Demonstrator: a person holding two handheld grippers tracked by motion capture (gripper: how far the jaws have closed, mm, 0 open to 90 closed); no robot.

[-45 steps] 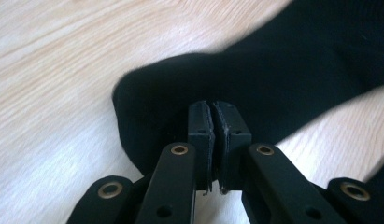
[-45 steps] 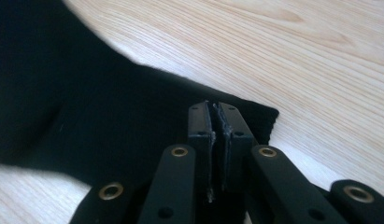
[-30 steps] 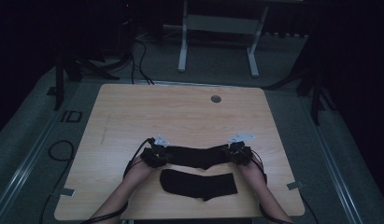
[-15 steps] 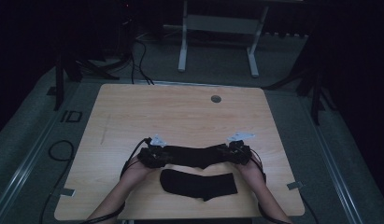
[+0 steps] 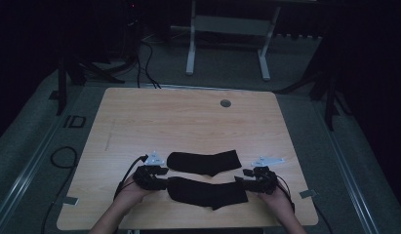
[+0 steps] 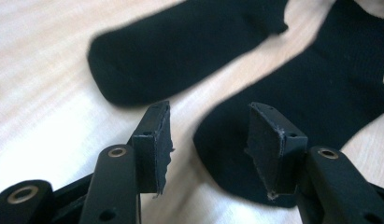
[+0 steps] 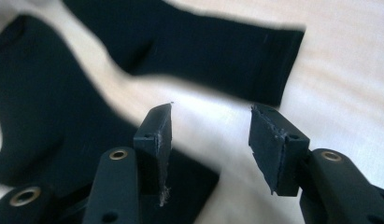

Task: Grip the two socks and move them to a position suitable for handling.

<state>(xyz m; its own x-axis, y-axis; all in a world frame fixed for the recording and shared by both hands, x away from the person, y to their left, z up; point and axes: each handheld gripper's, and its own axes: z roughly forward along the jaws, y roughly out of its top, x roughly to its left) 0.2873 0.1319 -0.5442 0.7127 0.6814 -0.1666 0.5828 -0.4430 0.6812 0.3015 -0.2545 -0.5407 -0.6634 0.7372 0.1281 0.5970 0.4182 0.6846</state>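
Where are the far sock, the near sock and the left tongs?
far sock [image 5: 204, 162], high view, middle of the sock
near sock [image 5: 208, 193], high view, middle of the sock
left tongs [image 6: 208, 144], left gripper view, gap midway between the open tips

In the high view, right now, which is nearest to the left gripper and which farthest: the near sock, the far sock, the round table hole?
1. Near sock, beside the left gripper.
2. Far sock, just behind.
3. Round table hole, far edge.

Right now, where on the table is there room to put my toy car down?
The far half of the table is bare, from the far sock back to the round hole. The strips left and right of the socks are free too. It is crowded up front, around the near sock and both tongs.
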